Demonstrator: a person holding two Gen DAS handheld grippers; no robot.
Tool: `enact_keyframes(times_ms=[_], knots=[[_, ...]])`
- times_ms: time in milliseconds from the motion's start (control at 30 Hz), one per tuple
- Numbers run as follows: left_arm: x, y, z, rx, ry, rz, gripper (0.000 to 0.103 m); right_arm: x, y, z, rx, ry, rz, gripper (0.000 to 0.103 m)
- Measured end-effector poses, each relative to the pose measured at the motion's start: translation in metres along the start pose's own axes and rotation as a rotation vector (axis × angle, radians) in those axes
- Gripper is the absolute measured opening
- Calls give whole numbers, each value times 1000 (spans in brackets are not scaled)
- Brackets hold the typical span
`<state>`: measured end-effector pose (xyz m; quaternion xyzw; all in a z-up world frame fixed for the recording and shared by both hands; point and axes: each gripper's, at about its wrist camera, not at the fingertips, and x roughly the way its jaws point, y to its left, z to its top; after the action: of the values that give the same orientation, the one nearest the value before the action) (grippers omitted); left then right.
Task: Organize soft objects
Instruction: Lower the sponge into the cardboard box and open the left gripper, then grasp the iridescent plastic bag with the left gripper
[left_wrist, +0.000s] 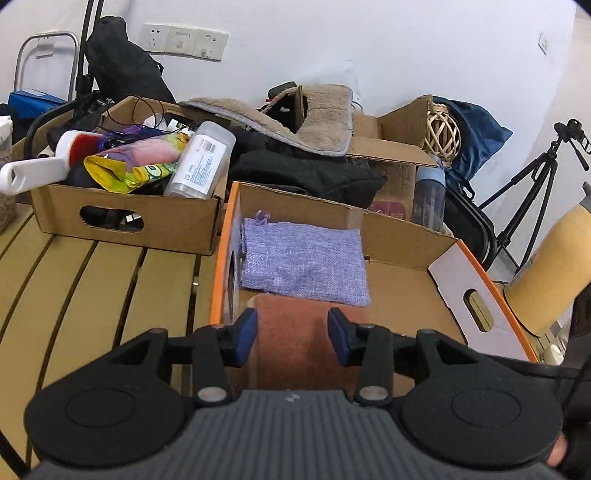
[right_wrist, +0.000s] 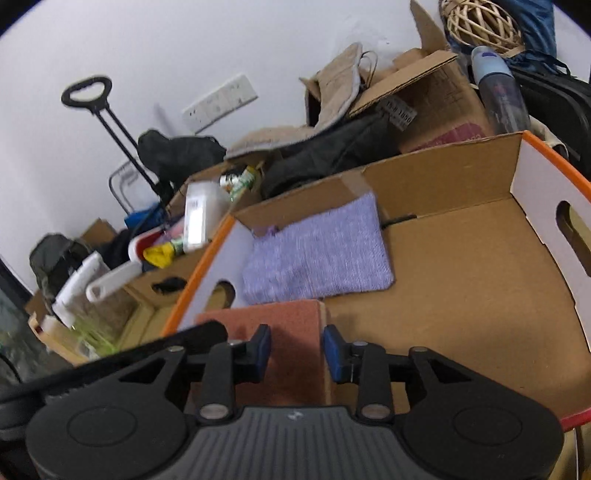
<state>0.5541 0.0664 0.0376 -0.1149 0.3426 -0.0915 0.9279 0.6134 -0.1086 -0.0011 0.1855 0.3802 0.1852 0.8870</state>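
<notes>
The left claw hangs over the near end of the orange-rimmed cardboard box, its blue pads parted a moderate way with nothing pressed between them. The terracotta folded cloth shows in the gap, but it looks to lie flat on the box floor beneath the pads, not pinched by them. The right claw sits close alongside, also parted a moderate way and gripping nothing; the same cloth runs under its pads, with the cloth's right edge roughly below the right pad.

The cloth lies in the near left part of the box, its long axis running away from both claws toward the far wall, so both point along its length. Just beyond it, touching or slightly overlapping its far edge, the lilac woven pouch lies flat against the left wall, its long side set across the box. The right half of the box floor is bare.

As I judge it, the cloth has just been set down here and both claws are letting go; neither is clearly nearer, since both hover over its near end. The next move likely calls for a lift straight up and back, so the pads do not drag the cloth out of its fold.

Further out, a second cardboard box of oddments stands on the slatted tabletop to the left
</notes>
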Motion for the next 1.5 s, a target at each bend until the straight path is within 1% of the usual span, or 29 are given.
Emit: enact_keyframes(times_ms=[33,67,100,167,300,333,400,433,500,567,633,733,767,800,867,967,1000,1067,1133,1200,1267,1333,1367,1433,1500], knots=[[-4,-1,0,3,-1,1,43,0,0,0,-1,10,-4,31],[-10,-4,0,8,-6,2,45,-3,1,0,3,13,-1,31],[-17,-5,0,12,-14,0,48,-8,1,1,5,6,8,31],[-35,-11,1,27,-32,4,51,-26,5,2,-4,-21,13,31],[-82,-26,-6,68,-88,8,58,-85,14,4,-74,-100,2,34],[-99,-31,-10,82,-115,14,60,-101,15,2,-91,-122,0,35],[-130,-37,-21,110,-169,26,70,-141,17,-3,-118,-167,-8,39],[-145,-40,-26,119,-193,33,71,-160,17,-6,-135,-187,-11,41],[-180,-46,-43,140,-247,45,74,-202,18,-16,-175,-226,-29,48],[-211,-50,-62,149,-298,57,77,-240,19,-30,-222,-256,-47,52],[-238,-54,-85,168,-336,72,79,-280,19,-49,-265,-289,-72,56],[-277,-63,-124,199,-395,92,85,-329,17,-82,-326,-328,-96,62],[-290,-65,-138,211,-418,97,87,-344,16,-95,-354,-344,-105,68],[-301,-67,-150,216,-437,102,89,-355,14,-109,-376,-355,-120,70],[-321,-69,-177,222,-470,107,93,-374,13,-135,-410,-363,-164,70],[-345,-71,-215,217,-497,134,94,-395,13,-176,-440,-377,-211,71],[-353,-71,-228,216,-513,146,98,-403,14,-191,-456,-384,-214,75],[-366,-70,-251,203,-530,173,99,-414,17,-220,-477,-406,-212,81],[-374,-67,-270,195,-517,184,100,-419,20,-247,-499,-393,-212,81],[-379,-66,-284,182,-485,169,100,-420,23,-271,-510,-368,-223,81],[-379,-67,-294,202,-457,154,102,-423,24,-293,-475,-360,-230,81],[-378,-71,-299,232,-449,165,102,-425,21,-309,-460,-352,-210,81],[-378,-72,-299,238,-449,163,102,-425,20,-312,-459,-345,-206,81],[-378,-74,-299,236,-457,152,102,-427,18,-311,-456,-340,-225,81],[-377,-76,-300,226,-460,148,102,-428,16,-308,-438,-363,-248,81]])
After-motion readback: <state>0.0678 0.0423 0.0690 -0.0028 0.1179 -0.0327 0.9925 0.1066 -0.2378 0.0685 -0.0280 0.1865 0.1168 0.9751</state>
